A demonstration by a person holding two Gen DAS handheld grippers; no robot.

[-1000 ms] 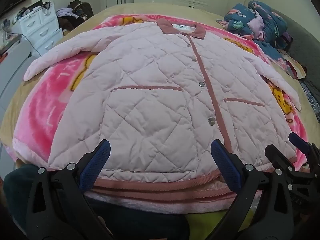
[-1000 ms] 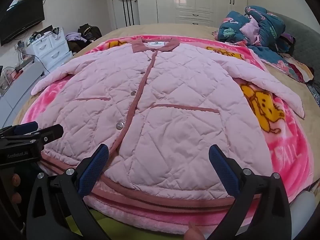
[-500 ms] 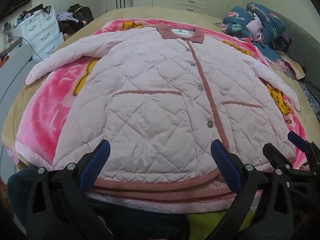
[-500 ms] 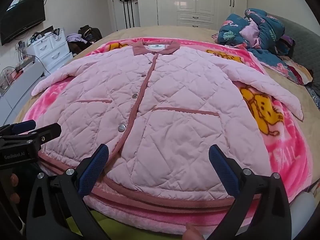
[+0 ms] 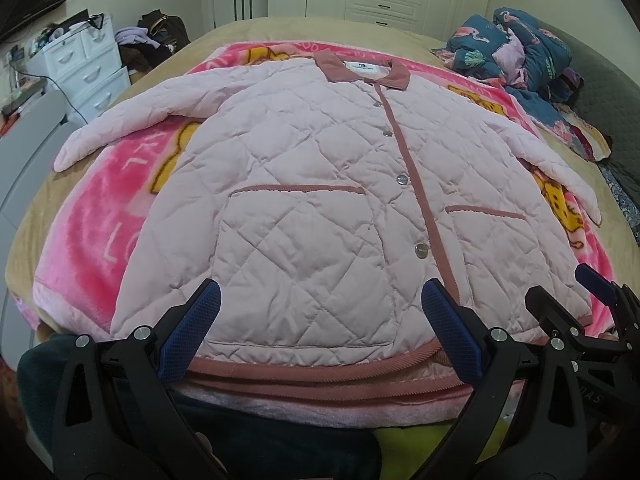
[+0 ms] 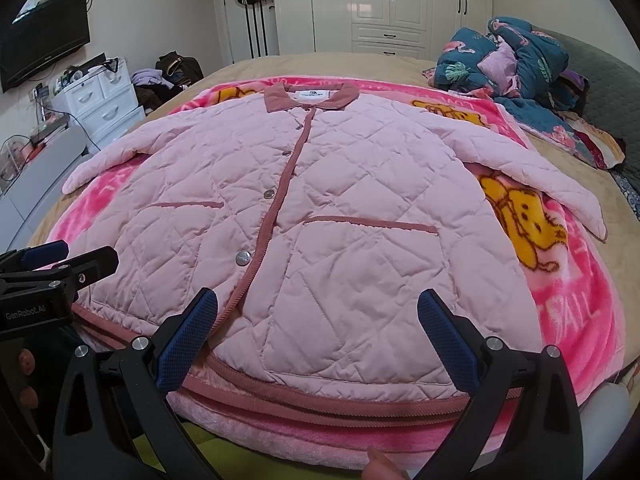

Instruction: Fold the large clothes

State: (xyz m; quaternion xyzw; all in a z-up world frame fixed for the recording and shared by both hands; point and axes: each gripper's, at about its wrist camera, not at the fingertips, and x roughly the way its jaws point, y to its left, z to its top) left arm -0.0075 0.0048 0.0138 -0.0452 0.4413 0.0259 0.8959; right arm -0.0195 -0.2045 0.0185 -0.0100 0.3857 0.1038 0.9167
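Observation:
A pale pink quilted jacket [image 5: 304, 184] lies flat and buttoned on a pink cartoon blanket [image 5: 96, 216], collar far, both sleeves spread out; it also shows in the right wrist view [image 6: 320, 208]. My left gripper [image 5: 320, 320] is open and empty, hovering over the hem at the left pocket. My right gripper [image 6: 318, 320] is open and empty over the hem at the right pocket. The right gripper shows at the right edge of the left wrist view [image 5: 592, 292]; the left gripper shows at the left edge of the right wrist view [image 6: 60, 256].
The blanket lies on a tan bed [image 6: 280, 68]. A heap of blue patterned bedding [image 6: 516, 68] sits at the far right. White drawers [image 6: 100, 100] and a TV [image 6: 40, 52] stand left; wardrobes [image 6: 392, 4] stand behind.
Both grippers have drawn back and up a little, so more of the room shows. The jacket has not moved. Both grippers stay open.

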